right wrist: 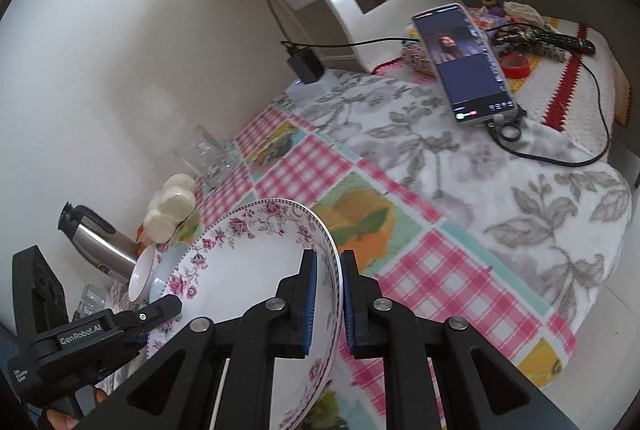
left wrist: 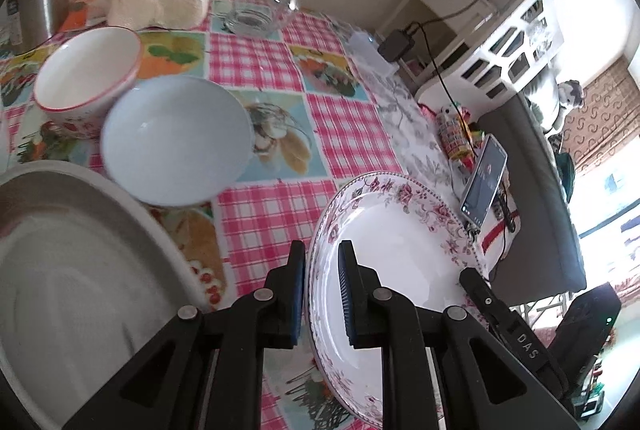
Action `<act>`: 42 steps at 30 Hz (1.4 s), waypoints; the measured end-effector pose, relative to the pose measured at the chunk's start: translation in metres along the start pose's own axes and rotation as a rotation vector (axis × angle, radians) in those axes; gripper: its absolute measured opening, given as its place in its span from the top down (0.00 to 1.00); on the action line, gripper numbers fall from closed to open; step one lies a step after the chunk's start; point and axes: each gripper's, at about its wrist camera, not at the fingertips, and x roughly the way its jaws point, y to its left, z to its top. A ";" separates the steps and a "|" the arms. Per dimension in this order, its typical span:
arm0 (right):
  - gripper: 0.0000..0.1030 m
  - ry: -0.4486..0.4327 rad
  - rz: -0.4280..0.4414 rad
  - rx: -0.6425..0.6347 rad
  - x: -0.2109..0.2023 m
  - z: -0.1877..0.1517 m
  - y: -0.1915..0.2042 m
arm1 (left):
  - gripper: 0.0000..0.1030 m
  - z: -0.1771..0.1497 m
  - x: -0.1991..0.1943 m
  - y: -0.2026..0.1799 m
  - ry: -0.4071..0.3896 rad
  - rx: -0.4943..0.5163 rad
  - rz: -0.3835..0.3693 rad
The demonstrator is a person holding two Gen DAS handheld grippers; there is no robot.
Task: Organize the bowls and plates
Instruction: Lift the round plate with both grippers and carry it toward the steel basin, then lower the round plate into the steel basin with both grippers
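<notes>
Two grippers, left point(left wrist: 322, 294) and right point(right wrist: 329, 304), were clamped on one plate's point(left wrist: 400, 250) rim; uneven pulls risked it being dropped.

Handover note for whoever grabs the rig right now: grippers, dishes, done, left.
Left hand-held gripper: shut on the rim of the floral plate, one side.
Right hand-held gripper: shut on the same plate's opposite rim. The plate is tilted between the two; whether any edge still touches the tablecloth cannot be told.
Blue bowl and red-rimmed bowl sit side by side on the cloth, rims touching or nearly, not nested.
Large white plate is beside the left gripper, apart from the floral one.
Done: nothing stacked yet.
Left: probably stack the plates, nest the bowls.
</notes>
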 end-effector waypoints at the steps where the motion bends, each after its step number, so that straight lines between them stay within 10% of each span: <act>1: 0.88 0.001 0.004 -0.007 -0.001 -0.002 0.004 | 0.84 0.000 -0.004 0.003 -0.006 -0.004 -0.001; 42: 0.87 0.136 0.182 -0.232 0.023 -0.095 0.168 | 0.84 -0.023 -0.121 0.167 -0.124 -0.223 0.130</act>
